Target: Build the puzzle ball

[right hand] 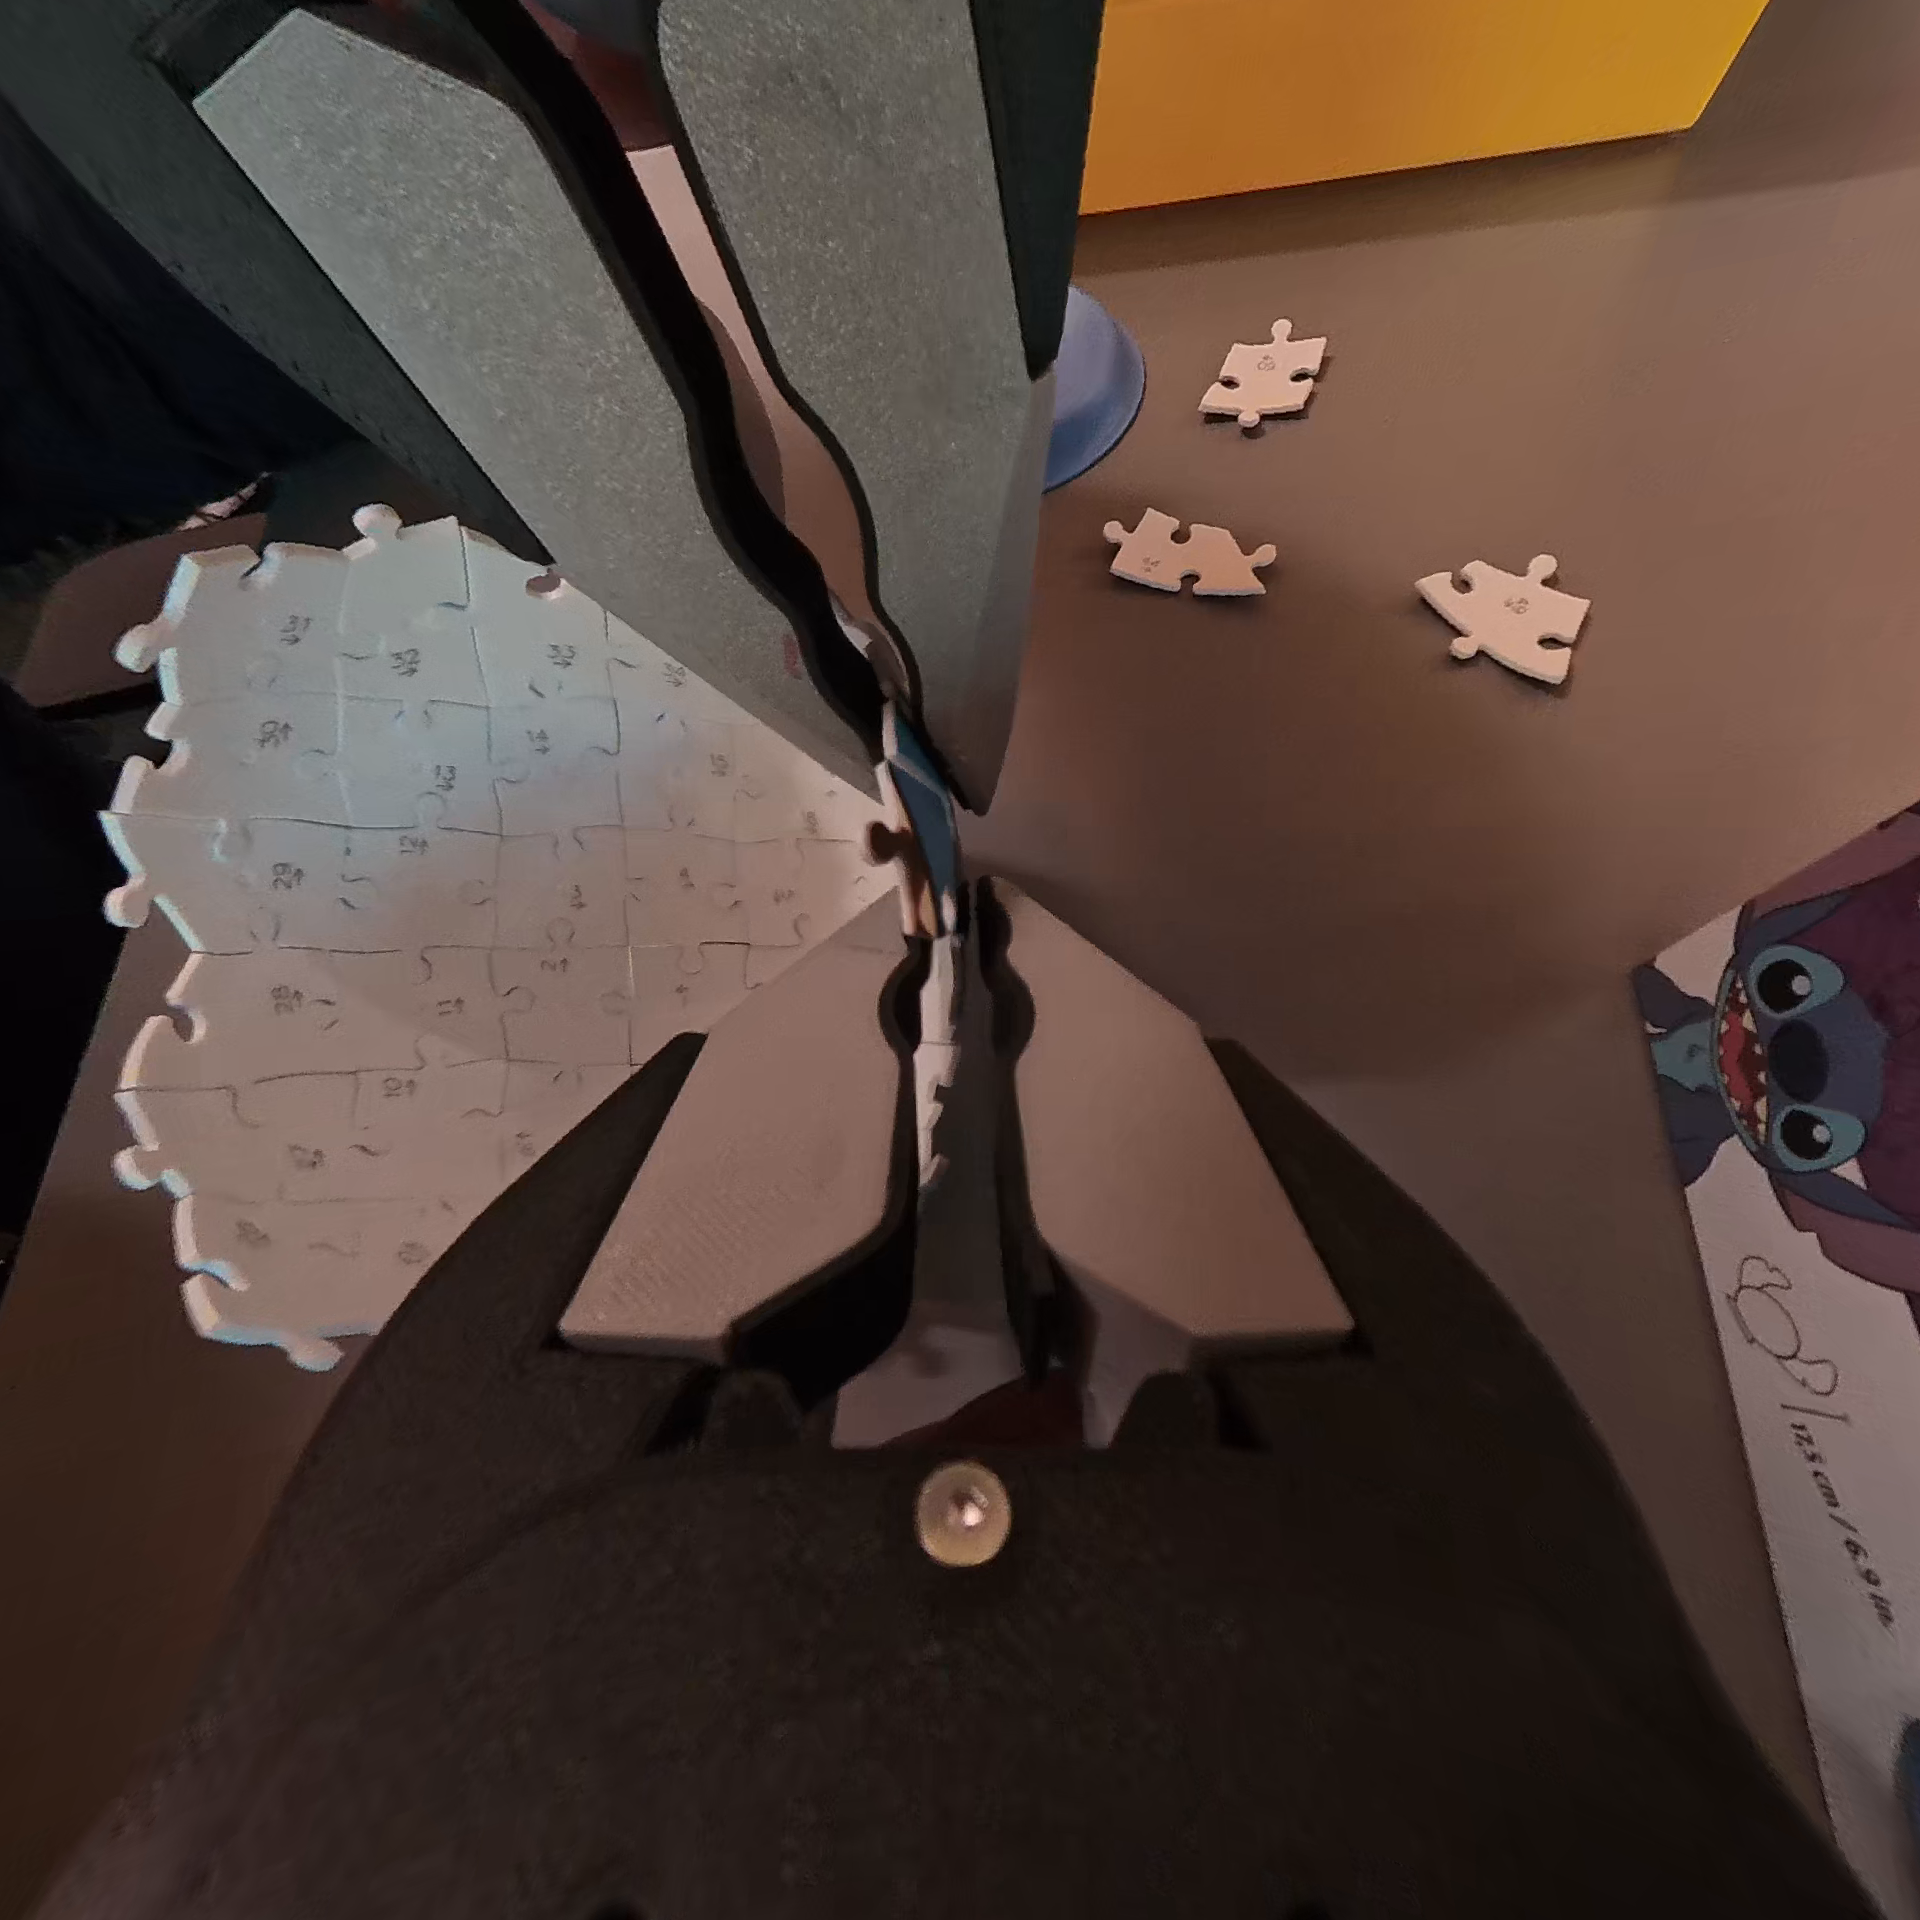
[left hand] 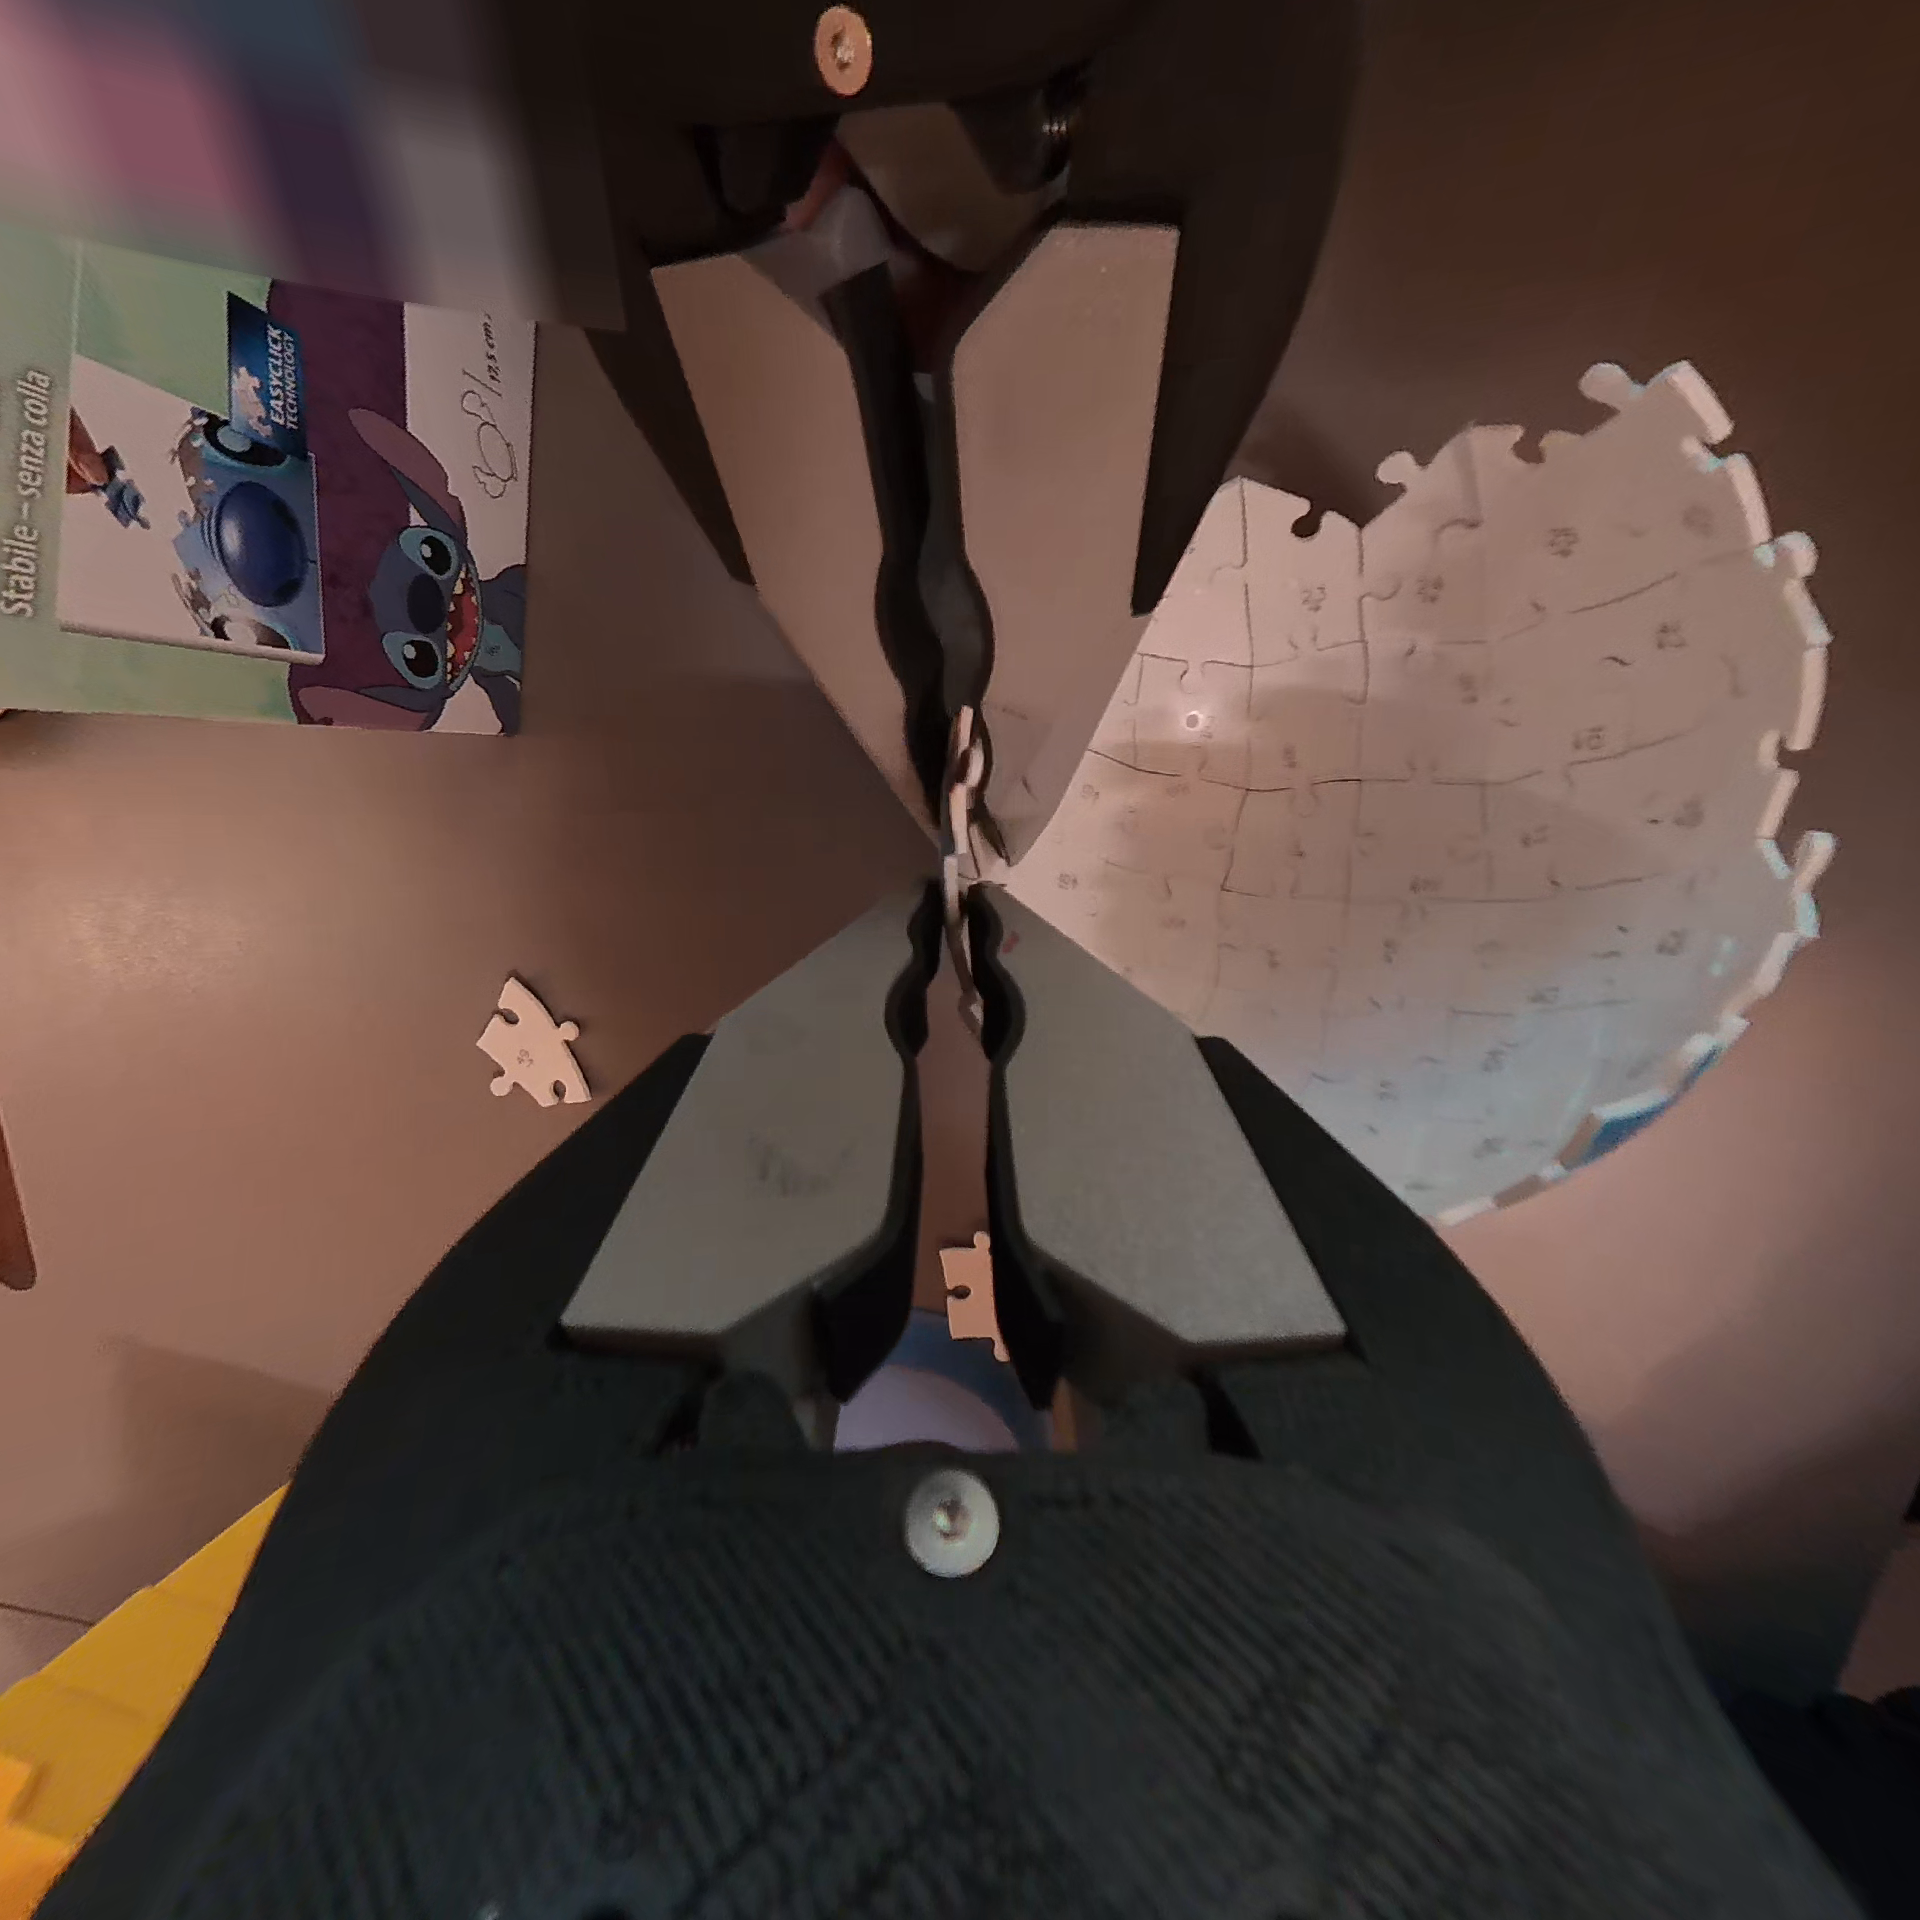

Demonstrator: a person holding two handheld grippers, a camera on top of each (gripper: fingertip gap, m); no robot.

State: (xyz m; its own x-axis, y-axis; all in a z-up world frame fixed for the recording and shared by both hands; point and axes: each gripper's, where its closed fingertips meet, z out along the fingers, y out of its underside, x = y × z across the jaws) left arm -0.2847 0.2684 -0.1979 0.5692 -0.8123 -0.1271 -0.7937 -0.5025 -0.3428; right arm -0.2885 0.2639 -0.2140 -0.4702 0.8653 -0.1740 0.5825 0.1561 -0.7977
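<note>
Step in hand: joining a piece to the rim of the half-built white curved puzzle shell with printed numbers on its inner face [left hand: 1455, 810], judged from how both tools meet at that rim.
Left tool [left hand: 951, 914]: closed on the shell's rim edge; the thin white edge shows between its dark wavy pads.
Right tool [right hand: 951, 914]: closed, gripping the rim where a small blue-faced puzzle piece [right hand: 925, 800] sits (whether it holds the piece alone or piece and rim together, I cannot tell).
Governing relation: the two tools face each other tip to tip along one line, the rim edge running between them; the shell's bowl lies to the right of the left tool and to the left of the right tool.
Nearer tool: both are at the seam, neither nearer.
Shell position: held up off the dark brown table [right hand: 1351, 831], open face towards both cameras.
Spare stock: three loose white puzzle pieces [right hand: 1190, 556] lie on the table, well apart from the seam.
Risk, as judged: twisting could buckle the shell.
</note>
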